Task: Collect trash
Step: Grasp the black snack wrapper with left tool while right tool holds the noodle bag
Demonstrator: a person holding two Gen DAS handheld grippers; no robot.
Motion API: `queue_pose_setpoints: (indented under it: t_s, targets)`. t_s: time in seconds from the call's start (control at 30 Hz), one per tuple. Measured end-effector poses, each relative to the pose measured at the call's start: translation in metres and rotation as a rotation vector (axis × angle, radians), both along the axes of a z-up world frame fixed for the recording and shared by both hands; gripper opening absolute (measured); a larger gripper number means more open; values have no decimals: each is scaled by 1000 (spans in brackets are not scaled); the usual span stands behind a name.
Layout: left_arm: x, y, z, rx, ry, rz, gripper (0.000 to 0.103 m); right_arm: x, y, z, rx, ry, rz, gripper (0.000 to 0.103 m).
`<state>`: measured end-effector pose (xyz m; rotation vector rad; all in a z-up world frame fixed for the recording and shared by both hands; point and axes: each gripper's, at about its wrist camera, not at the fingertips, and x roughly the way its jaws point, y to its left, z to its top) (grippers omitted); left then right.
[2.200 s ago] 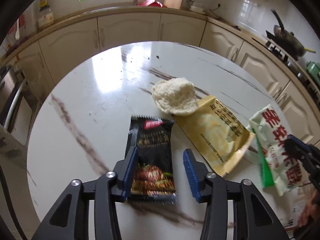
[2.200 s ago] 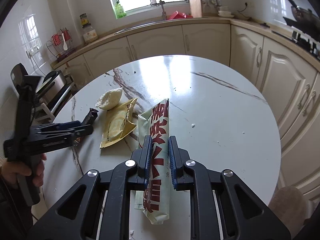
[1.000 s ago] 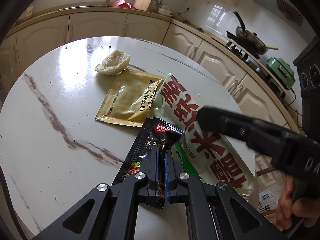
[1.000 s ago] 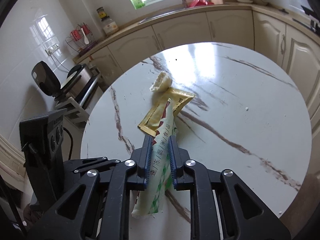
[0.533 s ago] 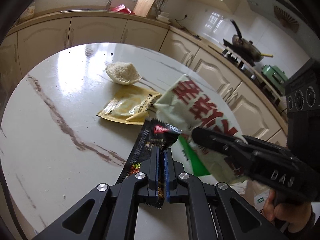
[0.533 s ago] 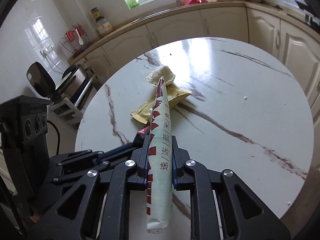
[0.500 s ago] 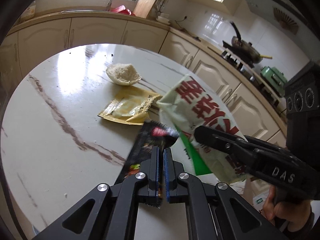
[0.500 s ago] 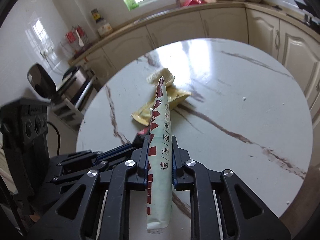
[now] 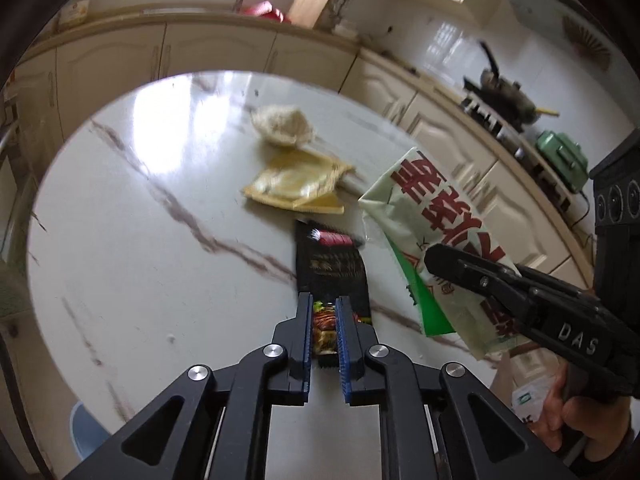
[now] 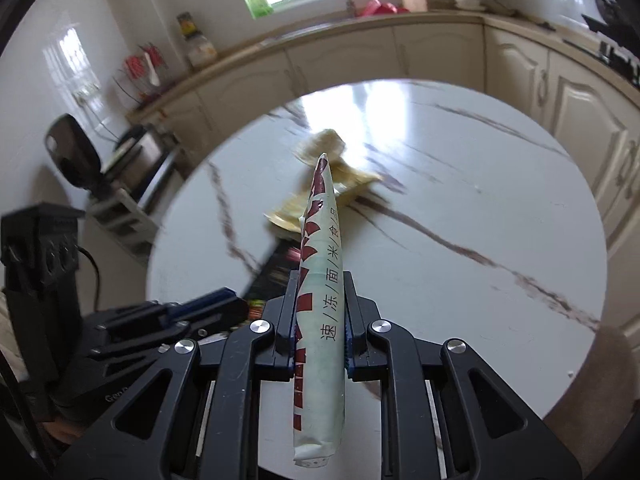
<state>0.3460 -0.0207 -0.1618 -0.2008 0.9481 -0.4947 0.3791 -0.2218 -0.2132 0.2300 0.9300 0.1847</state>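
Note:
My left gripper (image 9: pixel 323 304) hovers over the near edge of the round marble table (image 9: pixel 140 220). Its jaws are opening, and a narrow gap shows between the blue pads. The black snack wrapper (image 9: pixel 332 264) lies flat with its near end in that gap, no longer pinched. My right gripper (image 10: pixel 320 280) is shut on a white and green bag with red characters (image 10: pixel 322 248), held edge-up above the table. From the left wrist view this bag (image 9: pixel 432 216) hangs at the right. A yellow sachet (image 9: pixel 296 180) and a piece of bread (image 9: pixel 282 124) lie further back.
Cream cabinets curve around behind the table, with a stove and pan (image 9: pixel 500 92) and a green appliance (image 9: pixel 560 156) on the right counter. A person's hand (image 9: pixel 580 416) grips the right tool. A blue object (image 9: pixel 86 428) sits low at the left, off the table edge.
The left jaws have parted slightly and the black wrapper has turned from edge-on to flat. The left gripper has shifted across the table. The right gripper still holds the bag.

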Motion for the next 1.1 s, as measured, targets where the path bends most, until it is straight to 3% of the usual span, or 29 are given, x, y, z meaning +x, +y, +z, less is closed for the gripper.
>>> queue_pose_setpoints:
  t_s: [0.17,0.23,0.27,0.37,0.67,0.83,1.1]
  targets:
    - [5,-14,-4,6,19,0,11,1,-12,-16,67,30,0,16]
    - [8,-7,1,18,16,59,11,0,-14,-17,87,25,13,16]
    - [7,-2,7,7,-10,71,15,1,-16,-18,99,25,19,16]
    - [8,3,12,59,-26,76,50,2,-18,-20,116,23,31,16]
    - [6,-22,6,73,-4,22,51,9,-17,-32,230,35,72,16]
    - [13,-28,3,91,-9,43,54,5,-22,-42,296,55,74,16]
    - [13,-55,3,260,-47,50,52,-8,-29,-31,181,2,30,16]
